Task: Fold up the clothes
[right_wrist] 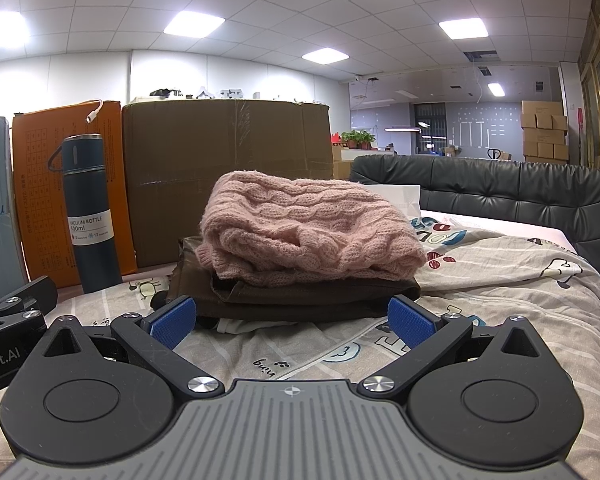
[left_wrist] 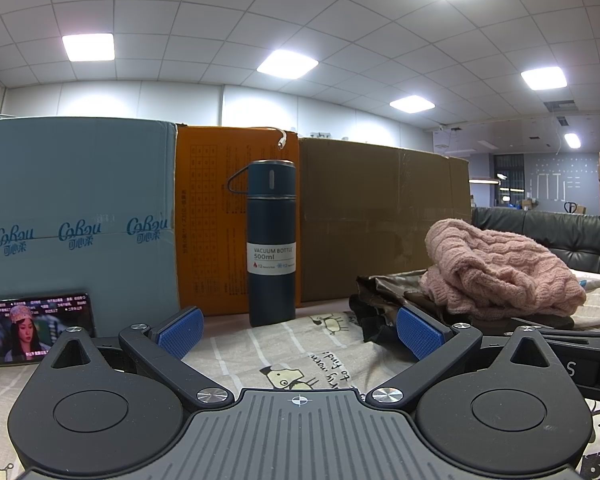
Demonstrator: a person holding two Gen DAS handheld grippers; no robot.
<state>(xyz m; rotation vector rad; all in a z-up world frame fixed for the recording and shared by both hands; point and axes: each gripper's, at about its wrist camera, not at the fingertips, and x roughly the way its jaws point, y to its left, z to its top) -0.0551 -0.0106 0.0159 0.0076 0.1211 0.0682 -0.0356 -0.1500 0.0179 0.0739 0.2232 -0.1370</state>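
A folded pink cable-knit sweater (right_wrist: 304,232) lies on top of a folded dark brown garment (right_wrist: 316,296), stacked on a cartoon-print bed sheet (right_wrist: 500,280). My right gripper (right_wrist: 292,322) is open, low over the sheet just in front of the stack, holding nothing. In the left wrist view the same sweater (left_wrist: 500,268) and brown garment (left_wrist: 384,292) sit to the right. My left gripper (left_wrist: 298,334) is open and empty, pointing at a dark blue vacuum bottle (left_wrist: 271,244). The left gripper's body (right_wrist: 8,320) shows at the right view's left edge.
Pale blue (left_wrist: 76,216), orange (left_wrist: 216,220) and brown (left_wrist: 384,216) cardboard boxes stand in a row behind the sheet. A phone (left_wrist: 36,330) with a lit screen leans at the left. A black padded headboard (right_wrist: 500,192) borders the bed's far side.
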